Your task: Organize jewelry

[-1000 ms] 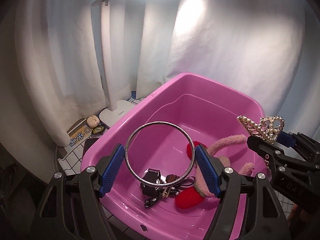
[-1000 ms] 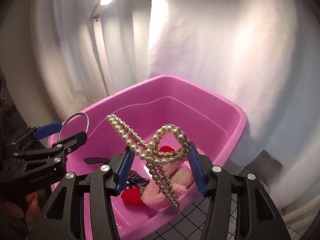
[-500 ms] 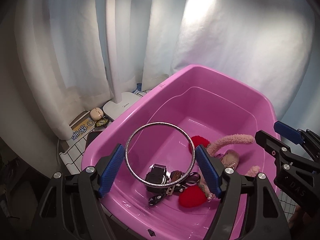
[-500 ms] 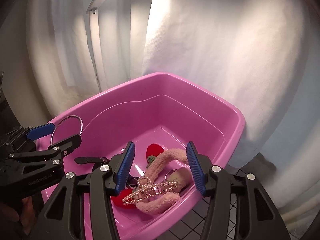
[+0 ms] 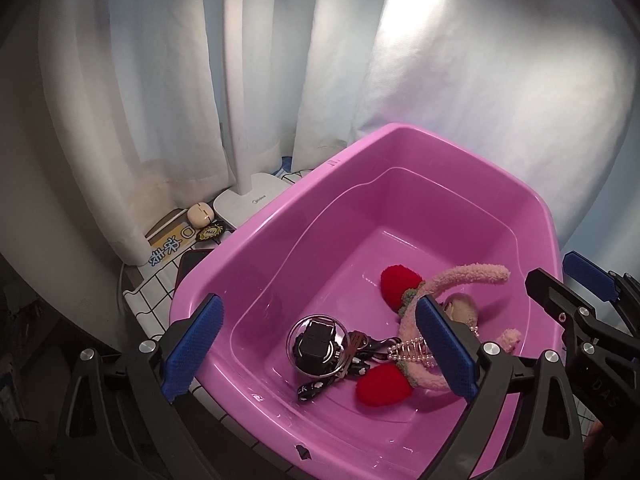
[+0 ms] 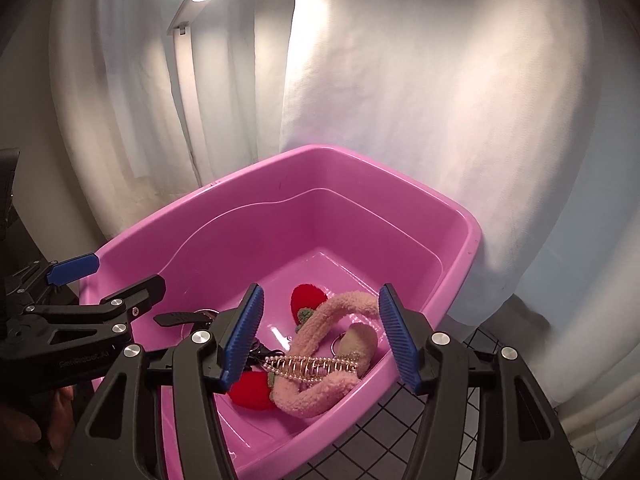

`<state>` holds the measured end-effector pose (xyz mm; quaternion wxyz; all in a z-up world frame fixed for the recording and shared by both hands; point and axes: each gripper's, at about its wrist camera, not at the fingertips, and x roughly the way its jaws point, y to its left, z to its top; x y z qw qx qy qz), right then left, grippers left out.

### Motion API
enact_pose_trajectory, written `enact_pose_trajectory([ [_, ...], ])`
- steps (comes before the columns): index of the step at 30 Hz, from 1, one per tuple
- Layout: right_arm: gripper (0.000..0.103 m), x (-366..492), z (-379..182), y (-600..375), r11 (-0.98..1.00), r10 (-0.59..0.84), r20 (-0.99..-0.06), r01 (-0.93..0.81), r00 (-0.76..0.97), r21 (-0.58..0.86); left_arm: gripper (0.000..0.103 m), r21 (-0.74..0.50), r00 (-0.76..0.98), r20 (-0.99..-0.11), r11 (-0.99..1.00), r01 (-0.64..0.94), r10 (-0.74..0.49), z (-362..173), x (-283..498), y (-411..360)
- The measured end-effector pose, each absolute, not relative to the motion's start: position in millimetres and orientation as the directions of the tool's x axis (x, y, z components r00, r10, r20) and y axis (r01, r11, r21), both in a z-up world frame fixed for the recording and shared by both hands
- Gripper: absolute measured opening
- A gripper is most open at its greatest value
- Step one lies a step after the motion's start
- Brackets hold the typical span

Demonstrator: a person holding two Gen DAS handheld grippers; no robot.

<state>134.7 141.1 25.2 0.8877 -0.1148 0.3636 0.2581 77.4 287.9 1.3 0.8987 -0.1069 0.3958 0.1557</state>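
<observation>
One pink tub (image 5: 400,152) holds two red pompoms (image 5: 384,386), one silver bangle (image 5: 318,346); left gripper (image 5: 320,354) opening empty, right gripper (image 6: 318,336) open, both angled downward.

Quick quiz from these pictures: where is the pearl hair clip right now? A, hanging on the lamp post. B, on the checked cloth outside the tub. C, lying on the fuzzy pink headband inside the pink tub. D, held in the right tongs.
C: the pearl hair clip lies across the fuzzy pink headband in the pink tub, while the right tongs stand open above with nothing between them.
</observation>
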Motion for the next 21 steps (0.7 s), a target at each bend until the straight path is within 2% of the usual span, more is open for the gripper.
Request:
enact_pose_trajectory([
  [21, 0.059, 124, 33, 136, 0.86, 0.354, -0.71, -0.51, 0.608, -0.009, 0.095, 0.016, 0.596, -0.746, 0.902, -0.43, 0.298, 13, 63, 283],
])
